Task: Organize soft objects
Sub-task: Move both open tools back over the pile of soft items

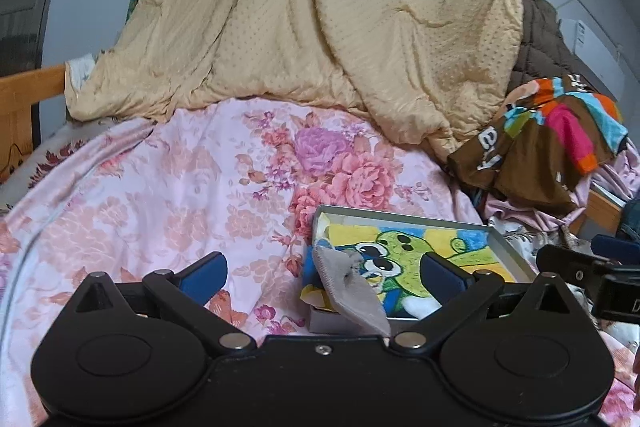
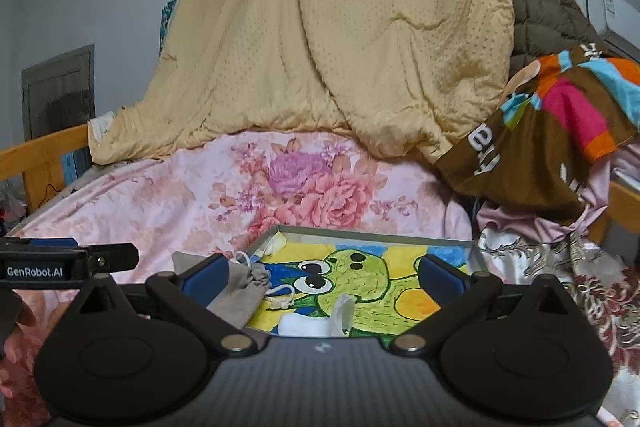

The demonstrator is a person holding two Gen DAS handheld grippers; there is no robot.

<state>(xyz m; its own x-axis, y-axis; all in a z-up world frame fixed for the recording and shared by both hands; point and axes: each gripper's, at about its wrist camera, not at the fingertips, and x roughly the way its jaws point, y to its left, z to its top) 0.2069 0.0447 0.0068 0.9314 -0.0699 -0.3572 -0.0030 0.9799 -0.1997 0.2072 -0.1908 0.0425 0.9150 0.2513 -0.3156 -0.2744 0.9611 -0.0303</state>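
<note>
A shallow grey box (image 1: 400, 217) (image 2: 360, 233) with a green cartoon creature pictured on its bottom lies on the bed. A grey drawstring pouch (image 1: 352, 291) (image 2: 240, 291) is draped over the box's left edge, its white cord inside the box. A small white soft item (image 2: 308, 325) lies in the box near its front. My left gripper (image 1: 322, 275) hangs open above the box's left part and the pouch, holding nothing. My right gripper (image 2: 324, 277) is open over the box, also holding nothing. The two grippers hover side by side.
The pink floral bedsheet (image 1: 160, 187) covers the bed. A beige quilt (image 1: 320, 27) is heaped at the back. A brown cloth with coloured stripes (image 1: 552, 143) and a brown padded coat (image 2: 548, 15) pile up on the right. A wooden bed rail (image 1: 28, 87) runs along the left.
</note>
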